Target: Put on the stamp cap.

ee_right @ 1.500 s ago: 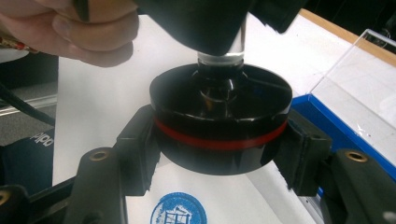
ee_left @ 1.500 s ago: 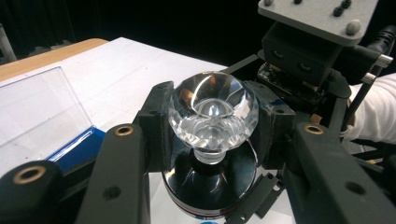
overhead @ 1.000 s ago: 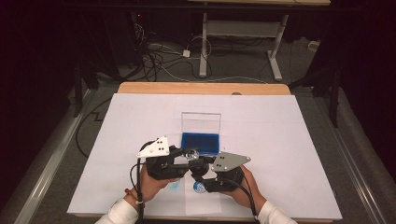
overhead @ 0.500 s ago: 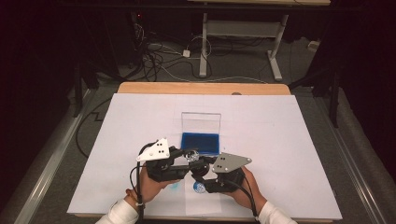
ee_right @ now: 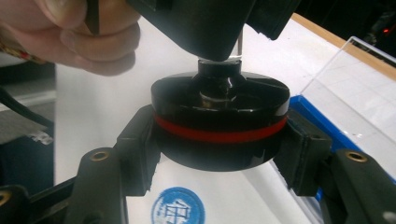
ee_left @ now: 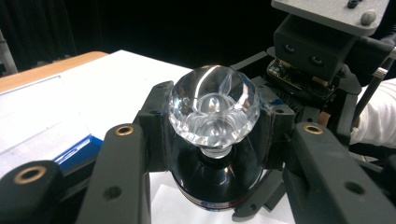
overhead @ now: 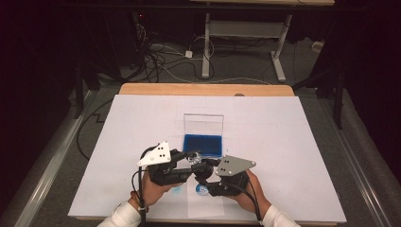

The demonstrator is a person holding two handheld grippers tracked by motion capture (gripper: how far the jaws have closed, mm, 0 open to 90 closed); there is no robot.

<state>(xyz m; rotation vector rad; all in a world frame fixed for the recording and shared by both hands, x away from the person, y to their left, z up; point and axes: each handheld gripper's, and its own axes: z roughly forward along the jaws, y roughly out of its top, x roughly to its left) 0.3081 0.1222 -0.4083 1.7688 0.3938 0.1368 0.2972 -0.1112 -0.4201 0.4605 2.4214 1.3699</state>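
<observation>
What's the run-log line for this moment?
left claw: shut on crystal knob | right claw: shut on black base | open blue case: behind on table

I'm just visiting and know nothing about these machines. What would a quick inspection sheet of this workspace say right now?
Surface: white sheet over a wooden table, with a blue round stamp mark printed on it.
Job's things: stamp with crystal knob and black round base banded in red, held above the sheet.
Clutter: open blue case with clear lid.
Grippers: left gripper shut on the crystal knob; right gripper shut on the black round base.
Cables: loose wires on the floor.
Surroundings: dark room, desk legs behind.
</observation>
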